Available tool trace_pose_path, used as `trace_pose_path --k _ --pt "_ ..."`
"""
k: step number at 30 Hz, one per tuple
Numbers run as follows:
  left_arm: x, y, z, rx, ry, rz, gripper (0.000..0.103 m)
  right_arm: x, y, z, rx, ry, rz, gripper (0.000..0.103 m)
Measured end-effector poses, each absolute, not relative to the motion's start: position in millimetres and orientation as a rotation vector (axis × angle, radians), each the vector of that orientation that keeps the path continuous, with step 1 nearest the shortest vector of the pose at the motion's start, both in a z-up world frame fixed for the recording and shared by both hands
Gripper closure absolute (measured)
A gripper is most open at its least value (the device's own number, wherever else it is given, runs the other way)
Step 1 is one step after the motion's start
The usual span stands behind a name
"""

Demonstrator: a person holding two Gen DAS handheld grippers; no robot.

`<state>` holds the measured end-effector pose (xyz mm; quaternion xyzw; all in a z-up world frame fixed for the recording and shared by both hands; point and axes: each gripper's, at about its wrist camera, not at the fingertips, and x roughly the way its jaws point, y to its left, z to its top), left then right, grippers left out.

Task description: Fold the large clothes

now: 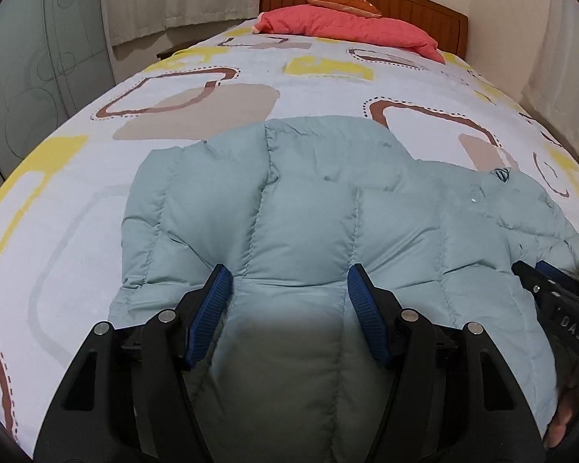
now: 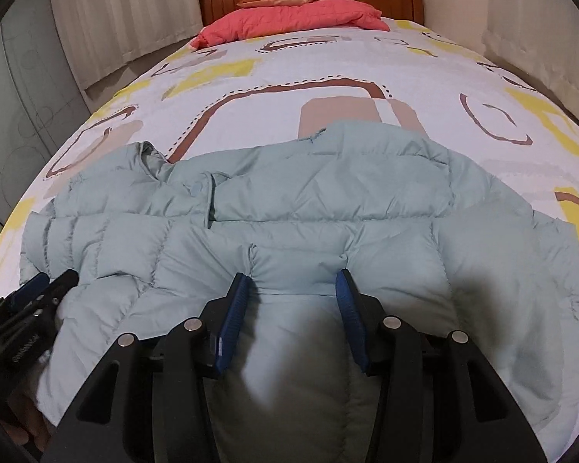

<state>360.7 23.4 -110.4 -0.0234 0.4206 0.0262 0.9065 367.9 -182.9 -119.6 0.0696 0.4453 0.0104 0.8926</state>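
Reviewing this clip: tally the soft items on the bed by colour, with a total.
Pale green jacket: 1
Pink quilt: 1
Orange cushion: 1
Total: 3

Left gripper [image 1: 289,281]: black moulded arms with triangular cut-outs, round silver pivot pins, and ribbed blue pads [image 1: 208,316] on the inner faces. Right gripper [image 2: 291,289]: same build (seen edge-on from the left view, its black body carries pale lettering reading "DAS").
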Motion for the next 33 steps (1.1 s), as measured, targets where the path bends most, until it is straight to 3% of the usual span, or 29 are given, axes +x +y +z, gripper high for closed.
trace_pose_path --k 6,9,14,24,33 --pt "326.7 44.9 -94.2 -0.115 0.833 0.057 0.04 330.0 -215.3 -103.5 0.145 0.852 -0.068 0.055" --pt "328.6 50.1 -110.1 -0.11 0.877 0.058 0.04 330.3 -227.8 -126.0 0.163 0.905 -0.084 0.055" --pt "308.8 60.6 -90.9 -0.15 0.849 0.083 0.04 312.6 -238.4 -104.7 0.192 0.889 -0.083 0.055" --pt "313.3 70.7 -119.4 -0.113 0.864 0.125 0.04 306.3 -237.9 -134.9 0.135 0.905 -0.1 0.055" --pt "306.9 72.6 -109.0 -0.119 0.875 0.116 0.04 303.4 -237.6 -129.2 0.124 0.89 -0.11 0.051"
